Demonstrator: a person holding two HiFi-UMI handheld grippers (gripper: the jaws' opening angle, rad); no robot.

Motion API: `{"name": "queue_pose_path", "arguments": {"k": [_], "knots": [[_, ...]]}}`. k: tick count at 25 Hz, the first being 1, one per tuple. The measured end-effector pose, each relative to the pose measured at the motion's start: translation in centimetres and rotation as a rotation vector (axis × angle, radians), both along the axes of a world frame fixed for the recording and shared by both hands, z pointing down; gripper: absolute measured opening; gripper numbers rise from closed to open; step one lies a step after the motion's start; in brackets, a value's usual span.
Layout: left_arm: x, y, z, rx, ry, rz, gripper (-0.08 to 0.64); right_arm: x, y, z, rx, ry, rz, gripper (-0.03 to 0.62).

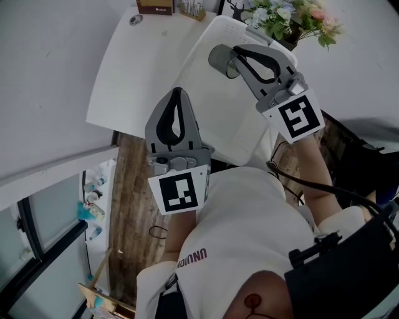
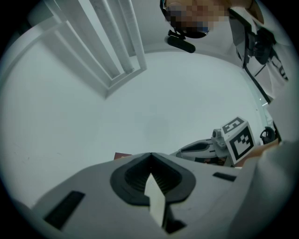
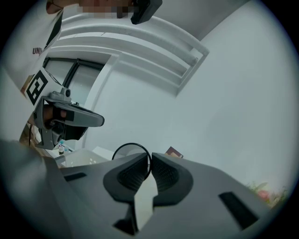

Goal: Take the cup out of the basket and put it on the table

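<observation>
The right gripper (image 1: 239, 55) clamps the cup (image 1: 219, 59) by its rim, above the basket (image 1: 218, 134). The left gripper (image 1: 177, 99) is closed and empty. Removal appears nearly done; placement on the table (image 1: 124, 81), at left, remains.

Most of cup (image 3: 131, 150) hidden behind right tongs (image 3: 150, 161), brown box (image 1: 156, 6) and flowers (image 1: 293, 15) cut by top edge, shelf bottles (image 1: 92, 198) too small to identify
</observation>
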State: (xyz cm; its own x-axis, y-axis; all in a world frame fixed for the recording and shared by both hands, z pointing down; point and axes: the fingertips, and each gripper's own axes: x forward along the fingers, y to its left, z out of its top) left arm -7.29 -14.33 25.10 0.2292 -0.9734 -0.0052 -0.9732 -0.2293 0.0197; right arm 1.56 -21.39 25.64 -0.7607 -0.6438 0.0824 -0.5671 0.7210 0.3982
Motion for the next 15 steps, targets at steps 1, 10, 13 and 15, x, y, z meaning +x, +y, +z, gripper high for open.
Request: {"name": "queue_pose_path", "arguments": {"k": [1,10,13,15], "knots": [[0.0,0.0,-0.01,0.001,-0.001,0.001,0.012,0.0,0.0,-0.16,-0.001,-0.019,0.004,0.04],[0.19,-0.19,-0.06,0.003,-0.004,0.008,0.012,0.31,-0.21,-0.47,-0.005,-0.059,0.023,0.04],[0.11,-0.15,-0.12,0.001,-0.003,0.008,0.012,0.33,-0.2,-0.58,-0.005,-0.062,0.027,0.04],[0.06,-0.14,-0.12,0.0,-0.003,0.007,0.012,0.35,-0.21,-0.62,-0.007,-0.064,0.029,0.04]]}}
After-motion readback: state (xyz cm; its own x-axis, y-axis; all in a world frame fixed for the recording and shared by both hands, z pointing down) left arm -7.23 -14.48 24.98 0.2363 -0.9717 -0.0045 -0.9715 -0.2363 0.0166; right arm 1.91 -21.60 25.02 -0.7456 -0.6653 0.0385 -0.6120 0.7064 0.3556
